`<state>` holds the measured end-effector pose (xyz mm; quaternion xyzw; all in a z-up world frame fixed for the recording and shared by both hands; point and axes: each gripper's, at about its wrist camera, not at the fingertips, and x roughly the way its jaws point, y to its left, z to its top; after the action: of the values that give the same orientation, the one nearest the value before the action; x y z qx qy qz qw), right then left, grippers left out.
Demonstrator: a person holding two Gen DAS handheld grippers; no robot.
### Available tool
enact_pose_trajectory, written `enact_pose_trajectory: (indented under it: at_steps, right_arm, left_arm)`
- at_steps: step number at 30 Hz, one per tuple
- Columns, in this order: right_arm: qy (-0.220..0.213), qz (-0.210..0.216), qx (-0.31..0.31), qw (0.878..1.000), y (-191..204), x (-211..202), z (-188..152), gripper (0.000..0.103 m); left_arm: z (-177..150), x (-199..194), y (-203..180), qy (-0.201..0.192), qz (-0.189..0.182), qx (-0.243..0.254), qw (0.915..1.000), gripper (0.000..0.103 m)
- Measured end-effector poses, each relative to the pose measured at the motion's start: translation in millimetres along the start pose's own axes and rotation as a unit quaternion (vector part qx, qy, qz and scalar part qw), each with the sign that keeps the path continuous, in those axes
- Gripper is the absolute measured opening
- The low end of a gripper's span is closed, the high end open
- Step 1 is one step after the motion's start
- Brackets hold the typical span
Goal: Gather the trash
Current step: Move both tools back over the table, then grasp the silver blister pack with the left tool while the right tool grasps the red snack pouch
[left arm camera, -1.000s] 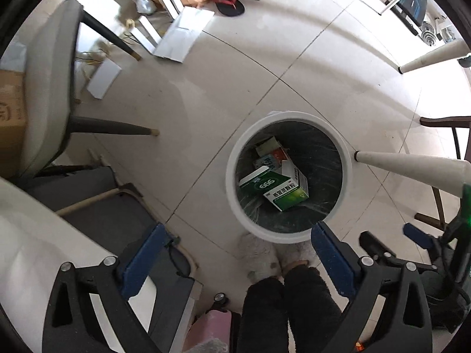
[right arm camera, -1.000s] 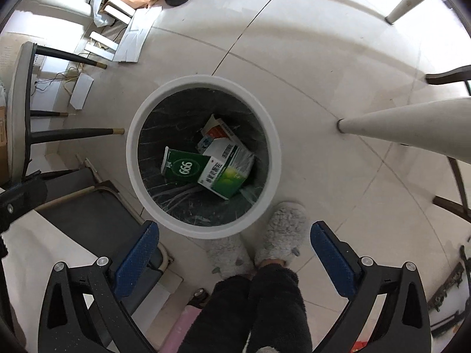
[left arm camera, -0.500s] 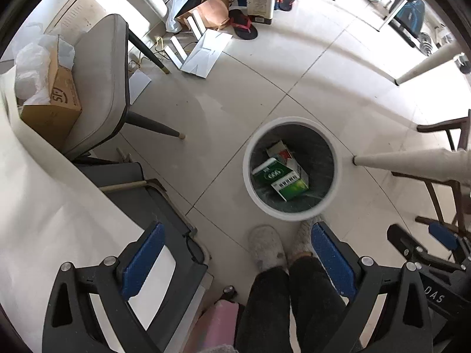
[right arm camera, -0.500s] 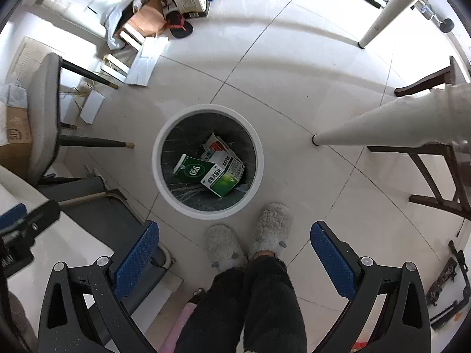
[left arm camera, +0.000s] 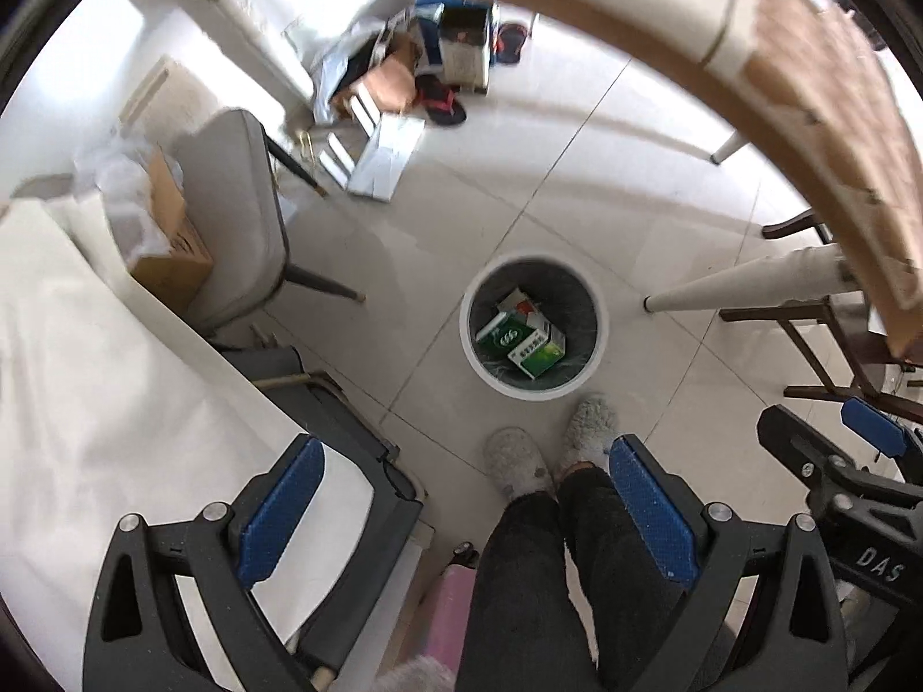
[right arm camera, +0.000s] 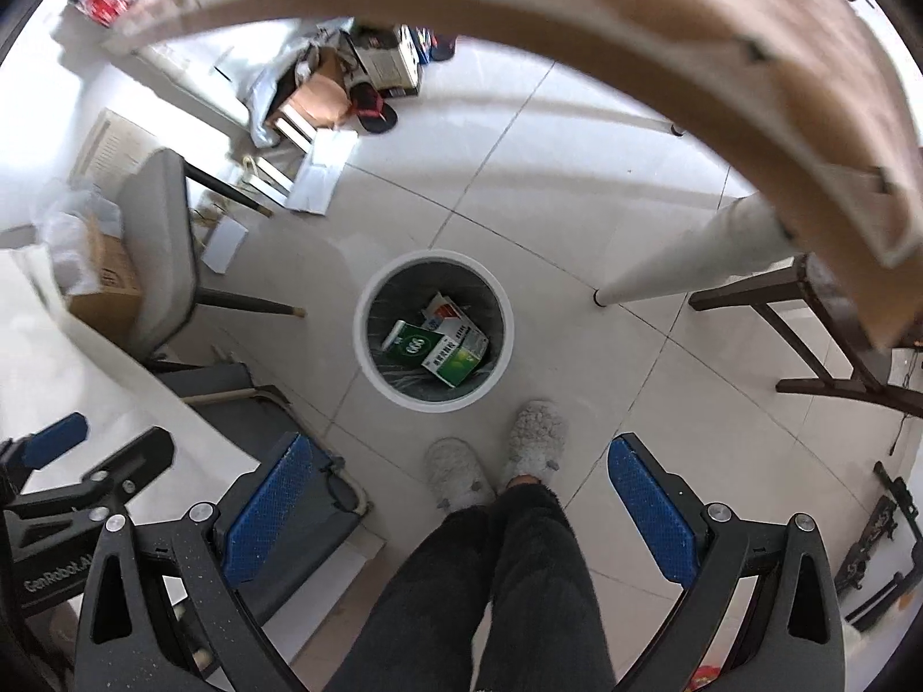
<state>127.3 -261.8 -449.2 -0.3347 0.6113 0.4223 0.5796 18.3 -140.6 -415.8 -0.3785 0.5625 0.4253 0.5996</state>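
A white round trash bin (left arm camera: 600,330) (right arm camera: 363,340) stands on the tiled floor far below both grippers. Inside it lie green-and-white cartons (left arm camera: 522,343) (right arm camera: 435,349) and a red-and-white box (left arm camera: 515,304). My left gripper (left arm camera: 461,504) is open, nothing between its blue pads. My right gripper (right arm camera: 458,504) is open too and holds nothing. Both hang high above the floor, over a person's dark-trousered legs (right arm camera: 507,588) and grey slippers (left arm camera: 516,461). The right gripper's body (left arm camera: 836,484) shows at the right edge of the left wrist view.
A wooden table edge (left arm camera: 796,81) (right arm camera: 663,17) arcs across the top of both views, on white legs (right arm camera: 681,254). A white-covered table (left arm camera: 86,392) lies at left, with grey chairs (left arm camera: 231,219) and a cardboard box (left arm camera: 170,248). Boxes, papers and sandals (right arm camera: 357,92) clutter the far floor.
Both grippers have risen well away from the bin, which now looks much smaller. The wooden table edge has come into view at the top. Both jaws stay open and empty.
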Motion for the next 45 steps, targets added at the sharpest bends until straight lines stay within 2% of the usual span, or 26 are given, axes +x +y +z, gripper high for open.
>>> enact_pose_trajectory:
  at_steps: [4, 8, 11, 13, 17, 21, 24, 30, 33, 36, 37, 38, 39, 41, 43, 45]
  right_arm:
    - [-0.024, 0.021, 0.019, 0.999, -3.6, -61.9, -2.1, 0.103]
    - [-0.057, 0.045, 0.049, 0.996, -18.9, -122.1, 15.1, 0.103]
    - [-0.081, 0.055, 0.068, 0.993, -35.7, -155.4, 39.0, 0.103]
    - [-0.098, 0.053, 0.081, 0.99, -51.8, -174.8, 58.4, 0.103]
    - [-0.114, 0.047, 0.113, 0.986, -89.8, -194.1, 103.7, 0.103]
    - [-0.117, 0.047, 0.146, 0.981, -136.8, -196.8, 152.0, 0.103]
    - [-0.108, 0.058, 0.169, 0.978, -171.3, -185.5, 192.0, 0.103]
    - [-0.083, 0.065, 0.185, 0.977, -221.2, -157.1, 279.4, 0.103]
    - [-0.064, 0.064, 0.193, 0.977, -241.1, -136.7, 322.0, 0.103]
    - [-0.045, 0.066, 0.189, 0.979, -254.2, -118.9, 361.8, 0.103]
    - [-0.041, 0.066, 0.184, 0.98, -256.2, -115.2, 372.9, 0.103]
    - [-0.038, 0.063, 0.174, 0.982, -256.4, -111.5, 387.4, 0.103]
    - [-0.036, 0.059, 0.165, 0.984, -255.0, -109.8, 397.1, 0.103]
    - [-0.036, 0.054, 0.144, 0.987, -249.7, -106.6, 417.8, 0.103]
    - [-0.035, 0.054, 0.132, 0.989, -244.3, -102.5, 435.2, 0.103]
    - [-0.033, 0.054, 0.119, 0.991, -235.5, -96.2, 453.9, 0.103]
  left_arm:
    - [6.5, -54.2, 0.2, -0.043, -0.008, 0.002, 0.999, 0.101]
    - [37.4, -106.6, -3.6, -0.099, -0.014, -0.005, 0.9949, 0.101]
    - [67.8, -133.5, -15.2, -0.133, -0.027, 0.009, 0.9907, 0.103]
    - [93.6, -146.6, -29.4, -0.155, -0.016, 0.035, 0.9872, 0.103]
    - [142.9, -158.5, -58.6, -0.166, -0.003, 0.083, 0.9826, 0.103]
    - [202.2, -148.8, -100.7, -0.15, 0.009, 0.13, 0.9801, 0.103]
    - [249.2, -128.5, -141.0, -0.129, 0.029, 0.178, 0.9751, 0.103]
    - [339.8, -55.6, -199.7, -0.045, 0.037, 0.256, 0.965, 0.102]
    - [368.9, -23.7, -220.9, -0.015, 0.032, 0.289, 0.9566, 0.102]
    - [381.3, -1.7, -236.4, 0.008, 0.033, 0.322, 0.9461, 0.102]
    - [382.4, 3.5, -240.8, 0.013, 0.036, 0.333, 0.942, 0.096]
    - [383.0, 6.7, -243.3, 0.018, 0.034, 0.339, 0.9401, 0.081]
    - [382.7, 10.4, -244.3, 0.026, 0.032, 0.339, 0.9398, 0.071]
    - [383.8, 9.4, -242.0, 0.037, 0.01, 0.326, 0.9446, 0.058]
    - [383.6, 6.6, -237.4, 0.04, 0.004, 0.306, 0.9511, 0.054]
    - [382.2, 3.6, -226.5, 0.04, 0.004, 0.26, 0.9647, 0.051]
